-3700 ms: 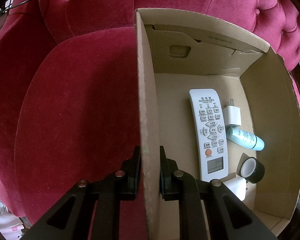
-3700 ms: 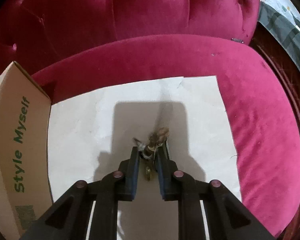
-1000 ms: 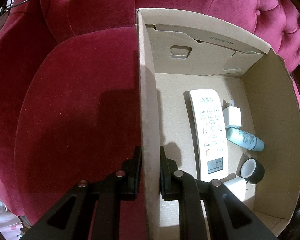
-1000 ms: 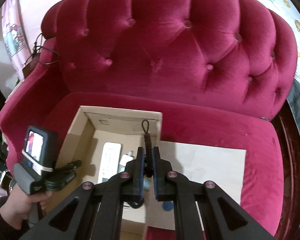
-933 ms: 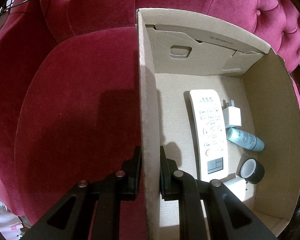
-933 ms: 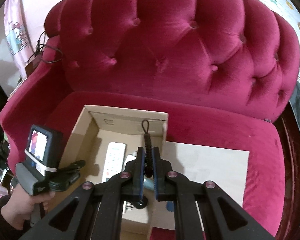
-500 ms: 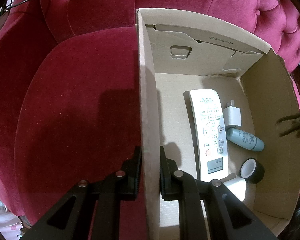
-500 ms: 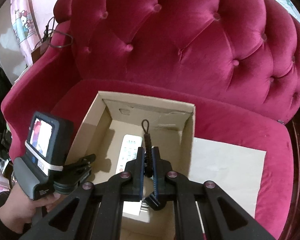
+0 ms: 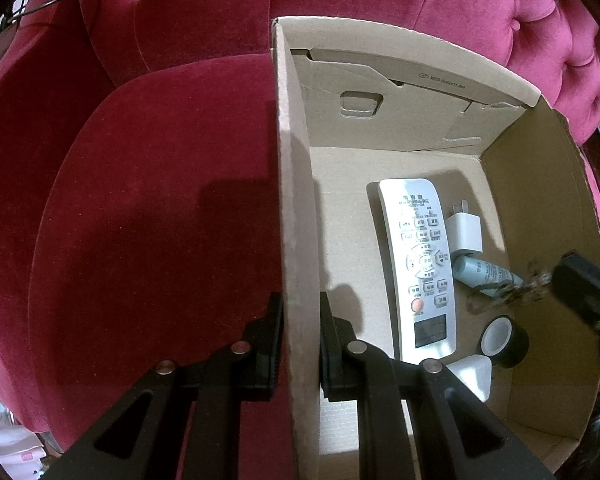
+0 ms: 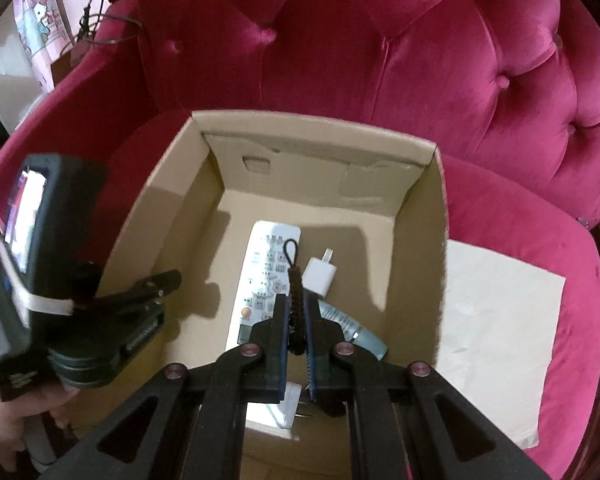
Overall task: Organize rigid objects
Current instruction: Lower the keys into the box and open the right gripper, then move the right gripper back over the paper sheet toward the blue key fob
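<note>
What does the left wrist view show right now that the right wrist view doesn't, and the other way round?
Only the left wrist view: the black tape roll in the box, and the left gripper seen close, shut on the box wall.

Only the right wrist view: the braided cord pinched in the right gripper over the box, the paper sheet on the seat, and the hand holding the left gripper.

Both: the box, remote, white charger, blue tube and red sofa.
</note>
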`<state>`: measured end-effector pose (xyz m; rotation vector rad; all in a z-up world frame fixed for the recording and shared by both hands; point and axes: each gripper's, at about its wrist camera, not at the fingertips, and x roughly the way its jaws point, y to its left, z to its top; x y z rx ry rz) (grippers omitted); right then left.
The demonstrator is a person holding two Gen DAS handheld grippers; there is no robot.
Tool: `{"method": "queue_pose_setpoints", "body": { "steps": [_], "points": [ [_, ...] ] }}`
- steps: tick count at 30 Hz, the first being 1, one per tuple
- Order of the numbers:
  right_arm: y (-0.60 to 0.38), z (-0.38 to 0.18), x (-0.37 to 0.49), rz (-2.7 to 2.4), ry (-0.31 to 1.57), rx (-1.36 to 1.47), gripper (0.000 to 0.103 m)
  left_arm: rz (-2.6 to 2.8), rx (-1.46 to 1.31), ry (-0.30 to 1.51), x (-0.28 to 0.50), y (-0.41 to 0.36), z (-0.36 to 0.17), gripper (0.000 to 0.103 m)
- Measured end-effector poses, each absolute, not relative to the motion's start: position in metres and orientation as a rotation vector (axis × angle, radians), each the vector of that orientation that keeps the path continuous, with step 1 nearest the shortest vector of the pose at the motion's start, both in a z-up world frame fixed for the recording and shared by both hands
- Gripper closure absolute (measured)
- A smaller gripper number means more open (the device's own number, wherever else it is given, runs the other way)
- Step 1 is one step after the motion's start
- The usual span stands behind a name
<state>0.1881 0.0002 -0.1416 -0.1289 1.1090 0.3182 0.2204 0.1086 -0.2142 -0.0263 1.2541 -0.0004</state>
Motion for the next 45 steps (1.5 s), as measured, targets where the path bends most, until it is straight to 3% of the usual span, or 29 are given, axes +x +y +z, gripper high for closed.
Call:
{"method": "queue_pose_setpoints", "body": {
  "steps": [20, 22, 24, 26, 31, 37, 42, 45],
  "points": [
    [0.009, -0.180, 0.192, 0.319, 1.180, -0.118, 0.097, 0.000, -0.020, 1.254, 0.221, 0.108, -0.211, 0.087],
    [0.010, -0.179, 0.192, 0.321, 1.177, -0.119, 0.091, 0.000, -0.021, 1.254, 0.221, 0.107, -0.210, 0.087],
    [0.011, -0.179, 0.191, 0.323, 1.173, -0.120, 0.074, 0.000, -0.020, 1.253, 0.221, 0.107, -0.211, 0.087],
    [0.008, -0.176, 0.189, 0.312, 1.163, -0.115, 0.065, 0.001, -0.021, 1.253, 0.221, 0.107, -0.210, 0.087],
    [0.007, -0.169, 0.188, 0.309, 1.141, -0.111, 0.062, 0.001, -0.018, 1.253, 0.220, 0.105, -0.213, 0.087],
    [0.008, -0.159, 0.187, 0.298, 1.116, -0.122, 0.050, 0.003, -0.014, 1.253, 0.220, 0.103, -0.214, 0.087],
    [0.005, -0.146, 0.185, 0.304, 1.083, -0.117, 0.023, 0.003, -0.013, 1.253, 0.220, 0.103, -0.216, 0.087],
    [0.004, -0.138, 0.184, 0.306, 1.066, -0.119, 0.014, 0.003, -0.013, 1.253, 0.220, 0.103, -0.216, 0.087]
  ]
}}
